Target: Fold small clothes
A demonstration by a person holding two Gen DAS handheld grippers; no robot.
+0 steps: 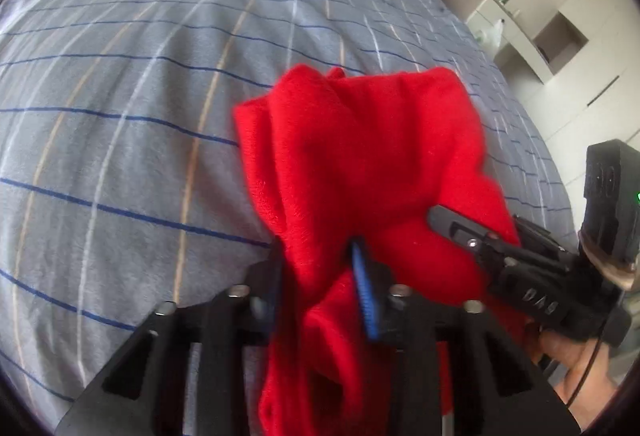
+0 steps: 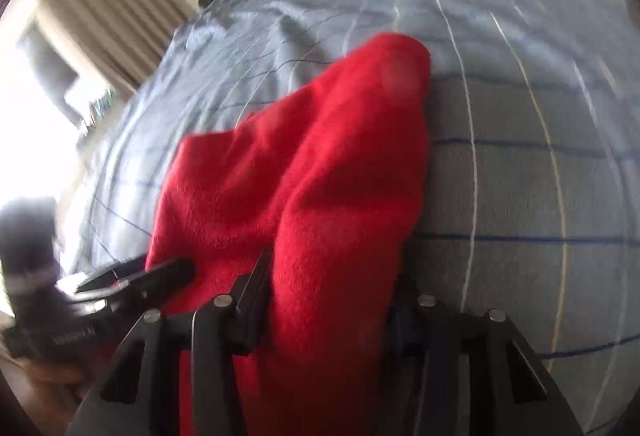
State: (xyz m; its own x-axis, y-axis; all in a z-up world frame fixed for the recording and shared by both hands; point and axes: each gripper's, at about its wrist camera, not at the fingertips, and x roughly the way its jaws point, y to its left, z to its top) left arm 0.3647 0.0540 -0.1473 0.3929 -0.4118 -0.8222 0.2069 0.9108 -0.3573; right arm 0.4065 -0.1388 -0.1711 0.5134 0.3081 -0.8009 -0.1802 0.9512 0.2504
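Both grippers, left (image 1: 320,276) and right (image 2: 328,296), seem to pinch the red garment (image 1: 360,155) in their fingers, lifting it above the bed (image 1: 120,115) for folding.

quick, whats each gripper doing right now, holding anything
Left gripper: shut on the red cloth.
Right gripper: shut on the same red cloth, above the bed.

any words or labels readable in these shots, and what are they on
"DAS", seen upside down in raised letters: on the black body of the right gripper in the left wrist view.
White print on the body of the left gripper in the right wrist view: too blurred to read.
Red garment and checked bedspread: no text.
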